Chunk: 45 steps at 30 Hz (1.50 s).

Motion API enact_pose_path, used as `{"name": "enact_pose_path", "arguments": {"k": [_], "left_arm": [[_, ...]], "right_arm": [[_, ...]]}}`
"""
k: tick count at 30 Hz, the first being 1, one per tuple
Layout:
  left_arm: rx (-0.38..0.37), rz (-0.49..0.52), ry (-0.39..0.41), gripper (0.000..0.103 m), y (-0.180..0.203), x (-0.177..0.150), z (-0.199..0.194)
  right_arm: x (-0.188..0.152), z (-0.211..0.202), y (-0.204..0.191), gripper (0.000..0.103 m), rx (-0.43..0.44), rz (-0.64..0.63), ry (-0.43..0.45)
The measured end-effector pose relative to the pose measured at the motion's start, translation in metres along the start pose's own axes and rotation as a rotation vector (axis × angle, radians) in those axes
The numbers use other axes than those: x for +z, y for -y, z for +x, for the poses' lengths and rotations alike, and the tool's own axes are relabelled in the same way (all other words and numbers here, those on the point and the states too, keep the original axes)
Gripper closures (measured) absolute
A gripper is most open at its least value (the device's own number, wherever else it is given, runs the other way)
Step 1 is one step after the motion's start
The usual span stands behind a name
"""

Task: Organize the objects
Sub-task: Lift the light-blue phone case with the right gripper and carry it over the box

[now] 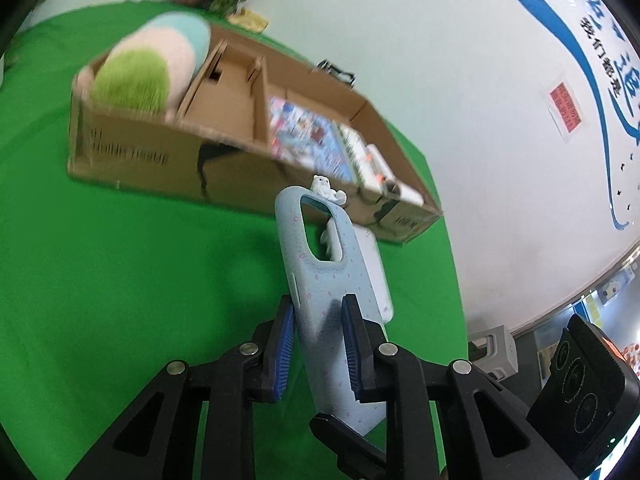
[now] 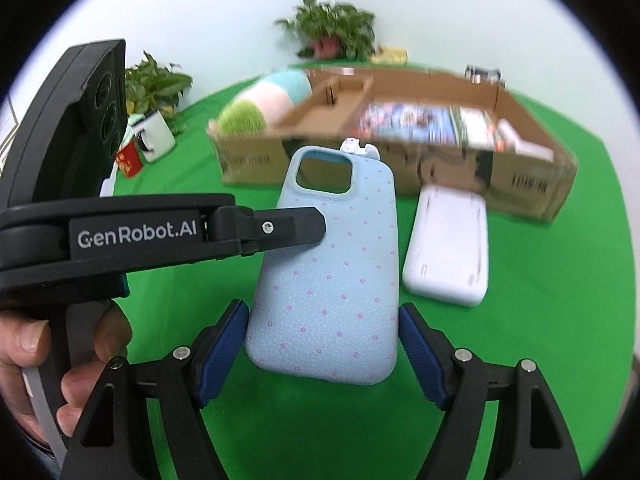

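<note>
A light blue phone case (image 1: 324, 292) with pink dots and a small white figure at its top is held above the green table. My left gripper (image 1: 318, 314) is shut on its edges. It also shows in the right wrist view (image 2: 332, 280), where my right gripper (image 2: 324, 340) has its blue pads on both sides of the case's lower end; contact is unclear. A white power bank (image 2: 448, 248) lies on the cloth beyond, also seen in the left wrist view (image 1: 376, 268). A cardboard box (image 2: 400, 160) with compartments stands behind it.
The box (image 1: 160, 148) holds a plush toy (image 1: 152, 68), books (image 1: 316, 140) and an empty middle section. Potted plants (image 2: 332, 32) stand at the back wall. A white mug (image 2: 156, 136) and a red item sit at the left. The green cloth (image 1: 120, 260) covers the table.
</note>
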<state>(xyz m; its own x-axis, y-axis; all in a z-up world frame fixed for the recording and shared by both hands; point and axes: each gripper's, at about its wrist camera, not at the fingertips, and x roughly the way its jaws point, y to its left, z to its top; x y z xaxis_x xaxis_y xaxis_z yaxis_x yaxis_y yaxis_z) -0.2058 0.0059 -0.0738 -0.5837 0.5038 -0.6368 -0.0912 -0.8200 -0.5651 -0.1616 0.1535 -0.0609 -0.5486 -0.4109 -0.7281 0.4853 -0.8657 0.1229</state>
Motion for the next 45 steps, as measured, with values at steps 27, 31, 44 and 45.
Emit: {"name": "enact_pose_path", "arguments": {"k": [27, 31, 44, 45], "left_arm": [[-0.025, 0.199, 0.150, 0.084, 0.092, 0.142, -0.079], [-0.033, 0.202, 0.132, 0.084, 0.096, 0.163, -0.068], [-0.009, 0.164, 0.044, 0.087, 0.070, 0.210, -0.009], [-0.006, 0.160, 0.037, 0.087, 0.065, 0.211, -0.003]], "right_arm": [[0.132, -0.047, 0.021, 0.027, -0.036, -0.013, 0.240], [0.141, -0.045, 0.030, 0.027, -0.035, -0.003, 0.234], [0.171, 0.007, 0.066, 0.027, 0.031, 0.062, 0.121], [0.172, 0.015, 0.069, 0.027, 0.040, 0.068, 0.104]]}}
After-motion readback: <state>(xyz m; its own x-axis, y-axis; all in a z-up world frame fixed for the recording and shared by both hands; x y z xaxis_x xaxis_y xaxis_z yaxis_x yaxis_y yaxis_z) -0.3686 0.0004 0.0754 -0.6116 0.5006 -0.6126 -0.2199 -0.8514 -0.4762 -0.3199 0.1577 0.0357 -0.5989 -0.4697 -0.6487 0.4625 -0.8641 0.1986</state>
